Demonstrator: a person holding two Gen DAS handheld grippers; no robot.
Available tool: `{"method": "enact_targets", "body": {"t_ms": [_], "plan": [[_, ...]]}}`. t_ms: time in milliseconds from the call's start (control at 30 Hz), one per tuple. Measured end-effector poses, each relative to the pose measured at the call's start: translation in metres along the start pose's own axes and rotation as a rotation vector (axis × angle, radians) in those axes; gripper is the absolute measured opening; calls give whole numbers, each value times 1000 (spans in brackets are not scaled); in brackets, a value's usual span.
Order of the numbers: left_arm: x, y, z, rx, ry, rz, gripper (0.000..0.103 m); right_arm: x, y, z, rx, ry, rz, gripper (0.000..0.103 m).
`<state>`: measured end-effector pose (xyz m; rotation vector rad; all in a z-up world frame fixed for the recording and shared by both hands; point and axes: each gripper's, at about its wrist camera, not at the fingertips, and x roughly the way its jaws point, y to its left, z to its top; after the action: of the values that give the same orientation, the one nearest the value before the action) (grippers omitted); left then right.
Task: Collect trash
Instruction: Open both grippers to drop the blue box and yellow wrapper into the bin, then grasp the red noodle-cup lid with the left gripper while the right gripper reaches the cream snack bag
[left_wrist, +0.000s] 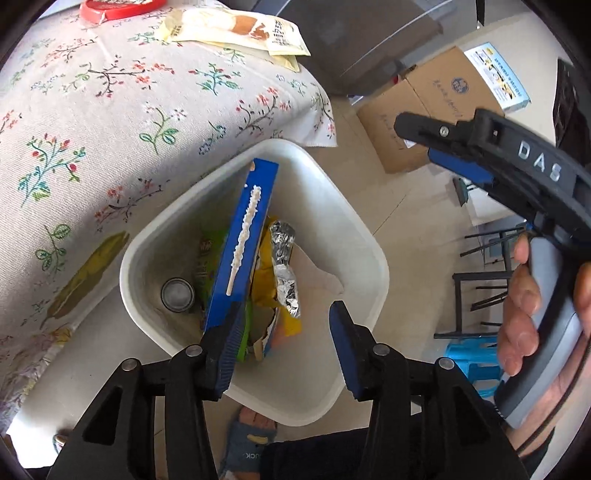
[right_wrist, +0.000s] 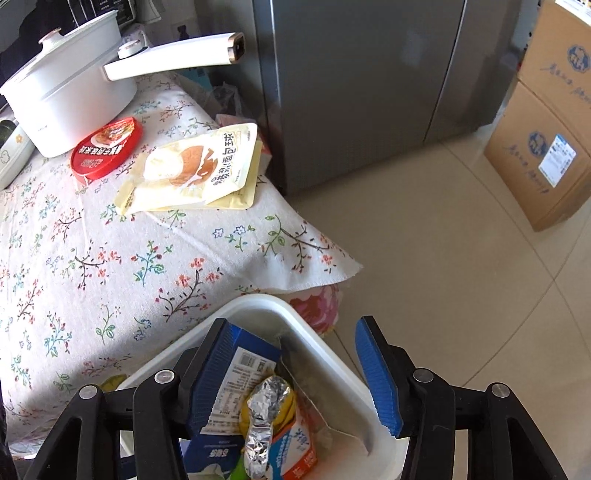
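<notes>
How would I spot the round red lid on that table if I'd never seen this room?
Start at the table with the floral tablecloth and find the big white pot with a long handle at its far end. Directly in front of the pot lies the round red plastic lid, flat on the cloth. It is the only red, circular item; its neighbour is a pale yellow rectangular snack bag.

The right claw hangs open over the white bin — blue box and foil wrapper inside — beside the desk with a yellow pouch.
</notes>
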<state>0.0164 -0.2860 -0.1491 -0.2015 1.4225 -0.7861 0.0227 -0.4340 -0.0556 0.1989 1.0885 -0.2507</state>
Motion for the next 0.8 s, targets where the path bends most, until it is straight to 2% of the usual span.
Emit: {"method": "enact_targets", "body": {"t_ms": [167, 333, 600, 800], "plan": [[-35, 16, 17, -92, -50, -46, 51, 0, 2, 1, 5, -6, 16, 61], [-71, 32, 31, -139, -155, -20, 55, 3, 2, 3, 41, -2, 61, 63], [-109, 69, 60, -225, -246, -17, 55, 20, -11, 19, 235, 12, 242, 64], [-140, 106, 94, -323, -333, -9, 55, 45, -12, 39, 334, 19, 299, 64]]}}
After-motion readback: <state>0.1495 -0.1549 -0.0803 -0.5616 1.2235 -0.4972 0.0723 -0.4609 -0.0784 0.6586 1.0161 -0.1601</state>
